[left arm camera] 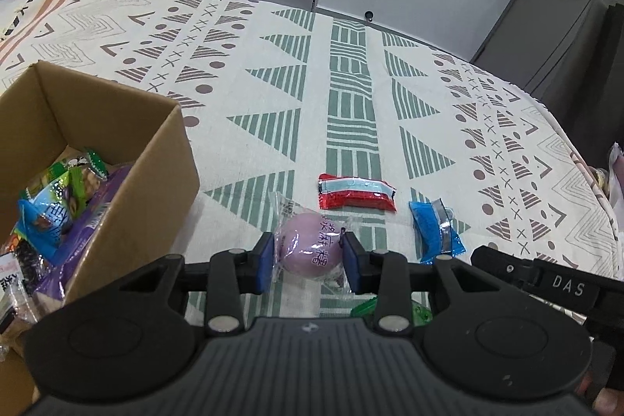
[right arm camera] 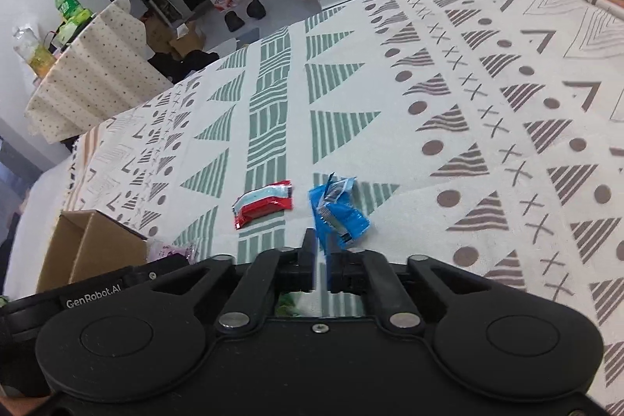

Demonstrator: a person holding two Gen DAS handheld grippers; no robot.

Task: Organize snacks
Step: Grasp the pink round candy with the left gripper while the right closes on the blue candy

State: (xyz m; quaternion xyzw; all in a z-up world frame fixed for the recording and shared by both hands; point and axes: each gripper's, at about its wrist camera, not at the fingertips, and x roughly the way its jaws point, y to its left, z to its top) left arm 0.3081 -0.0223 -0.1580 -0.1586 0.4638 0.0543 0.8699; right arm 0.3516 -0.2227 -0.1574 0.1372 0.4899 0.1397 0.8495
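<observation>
1. Because the cardboard box (left arm camera: pixel 97 158) stands open-topped at the left of the surface (left arm camera: pixel 241 73) and already holds several packets, it reads in the left wrist view as the collection point for the snacks.
2. Left gripper (left arm camera: pixel 308 258): its blue-padded fingers (left arm camera: pixel 265 260) bracket the purple mochi packet (left arm camera: pixel 310 246), one pad at each side of the round body. The pads appear to touch the clear wrapper, so a grip on it is judged likely; whether the packet is lifted or rests on the cloth cannot be told.
3. Gripping across the round body rather than the loose wrapper ends gives the pads a firm, centred hold. The box lies just to the left, which suits this gripper for the transfer.
4. Red packet (left arm camera: pixel 357 192) and blue packet (left arm camera: pixel 436 227) lie flat beyond and to the right of the mochi, apart from each other, not yet collected. A green wrapper (left arm camera: pixel 366 308) shows partly beneath the gripper body.
5. Right wrist view: the right gripper (right arm camera: pixel 321 252) has its fingers nearly closed, with only a narrow gap and nothing between them. It sits just short of the blue packet (right arm camera: pixel 337 209), aligned with it, presumably as the nearer gripper for that item.
6. Red packet (right arm camera: pixel 265 203) lies left of the blue one; the box (right arm camera: pixel 93 248) is at far left.
</observation>
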